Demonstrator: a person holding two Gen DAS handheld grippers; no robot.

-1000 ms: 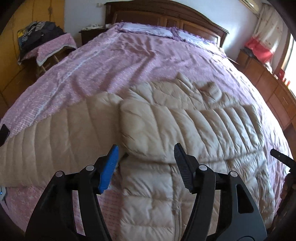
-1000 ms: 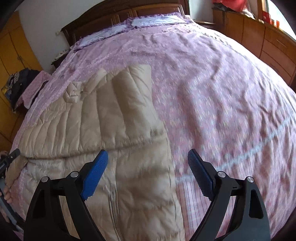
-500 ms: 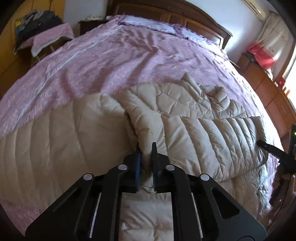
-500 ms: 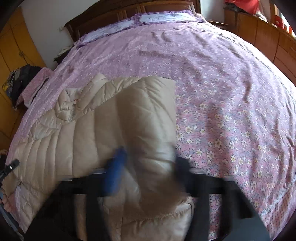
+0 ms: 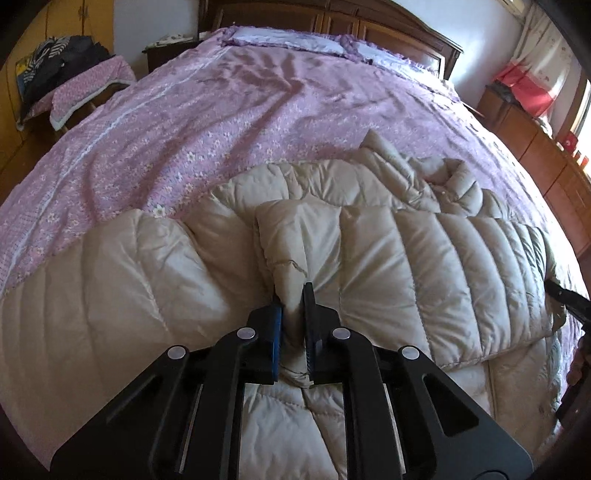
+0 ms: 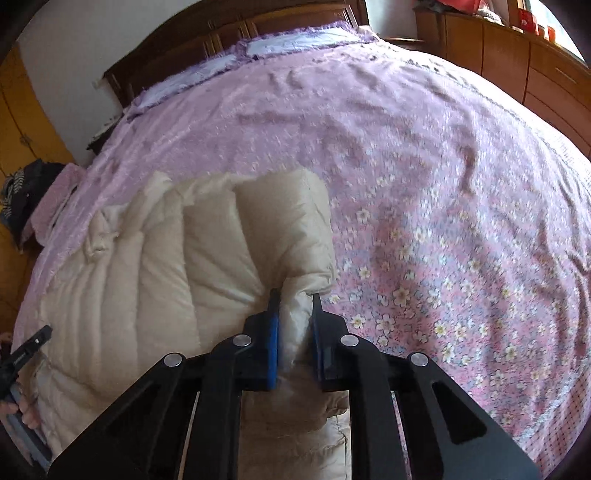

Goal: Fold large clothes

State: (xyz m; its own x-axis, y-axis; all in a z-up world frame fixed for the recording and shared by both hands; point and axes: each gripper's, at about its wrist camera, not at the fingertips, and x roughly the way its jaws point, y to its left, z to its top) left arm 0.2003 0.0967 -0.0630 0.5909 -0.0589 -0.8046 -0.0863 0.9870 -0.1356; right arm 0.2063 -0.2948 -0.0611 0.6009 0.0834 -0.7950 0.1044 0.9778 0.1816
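A beige quilted down jacket (image 5: 424, 266) lies on the purple flowered bed (image 5: 229, 122), one sleeve folded across its chest. My left gripper (image 5: 293, 295) is shut on the near left corner of that folded sleeve. My right gripper (image 6: 294, 295) is shut on the sleeve's cuff end at the jacket's (image 6: 166, 266) right edge. The other sleeve (image 5: 103, 288) spreads out to the left. The collar (image 5: 443, 177) points toward the headboard. The right gripper's tip shows at the right edge of the left wrist view (image 5: 569, 299).
A dark wooden headboard (image 5: 332, 18) and pillows (image 5: 288, 38) are at the far end. A chair with piled clothes (image 5: 70, 77) stands left of the bed. Wooden drawers (image 6: 517, 48) run along the right side.
Both grippers were open a second ago; both moved forward and closed on the folded sleeve, the left at its near corner, the right at its cuff end.
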